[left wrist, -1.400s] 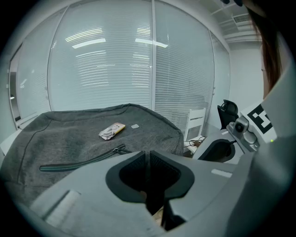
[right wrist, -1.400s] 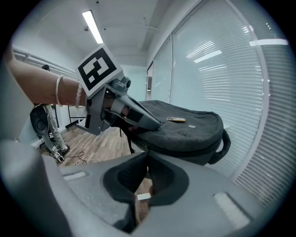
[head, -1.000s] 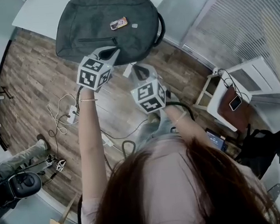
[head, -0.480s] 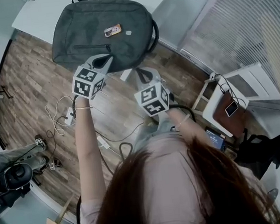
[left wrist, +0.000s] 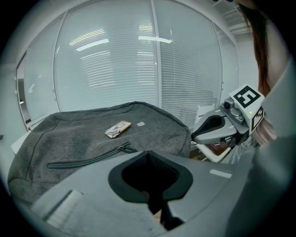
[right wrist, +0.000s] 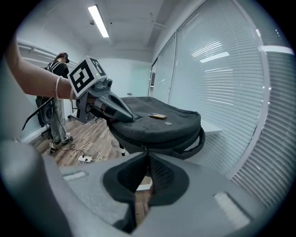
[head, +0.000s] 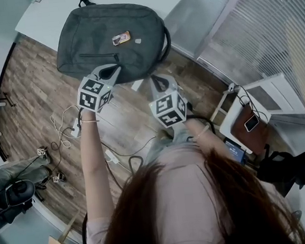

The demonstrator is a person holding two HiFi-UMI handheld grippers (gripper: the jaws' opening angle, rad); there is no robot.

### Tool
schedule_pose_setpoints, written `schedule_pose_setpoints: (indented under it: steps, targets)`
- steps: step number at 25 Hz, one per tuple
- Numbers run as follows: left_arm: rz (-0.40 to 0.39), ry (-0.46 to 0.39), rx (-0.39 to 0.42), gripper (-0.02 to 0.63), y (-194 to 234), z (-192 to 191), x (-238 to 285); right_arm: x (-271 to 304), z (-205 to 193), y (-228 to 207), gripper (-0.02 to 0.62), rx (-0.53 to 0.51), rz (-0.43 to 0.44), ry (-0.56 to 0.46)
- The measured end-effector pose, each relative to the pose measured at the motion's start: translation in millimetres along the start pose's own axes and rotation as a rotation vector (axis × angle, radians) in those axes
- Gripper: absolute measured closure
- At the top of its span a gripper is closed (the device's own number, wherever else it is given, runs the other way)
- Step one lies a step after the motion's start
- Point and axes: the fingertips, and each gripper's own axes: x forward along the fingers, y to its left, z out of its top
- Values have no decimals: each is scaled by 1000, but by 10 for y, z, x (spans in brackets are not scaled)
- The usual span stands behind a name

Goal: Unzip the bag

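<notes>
Both tongs pinched shut and empty at the bag's near edge.

At frame centre, the left gripper [head: 114, 70] hovers just beside the front-pocket zipper pull [left wrist: 125, 148], probably lining up a pinch. The right gripper [head: 157, 80] waits lower, off the bag. The dark grey fabric backpack [head: 107, 32] lies flat, face up, on the white table [head: 48, 16] at upper left. Its long axis crosses the frame, looped handle rightward.

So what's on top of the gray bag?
A small flat packet lies on the bag, beside a tiny pale patch. The bag's inside is hidden; its front zipper looks closed.
</notes>
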Motion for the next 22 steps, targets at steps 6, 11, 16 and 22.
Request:
schedule_pose_setpoints:
  steps: [6, 11, 16, 22]
  targets:
    - [3, 5, -3, 595, 11, 10, 6, -26, 11, -147, 582, -11, -14, 1]
    - [-1, 10, -7, 595, 20, 1, -2, -50, 3, -362, 581, -9, -47, 5]
    - [-7, 17, -10, 595, 24, 0, 18, -32, 7, -534, 581, -10, -70, 4]
    - [-7, 22, -9, 595, 22, 6, 24, -2, 45, -724, 580, -12, -82, -3]
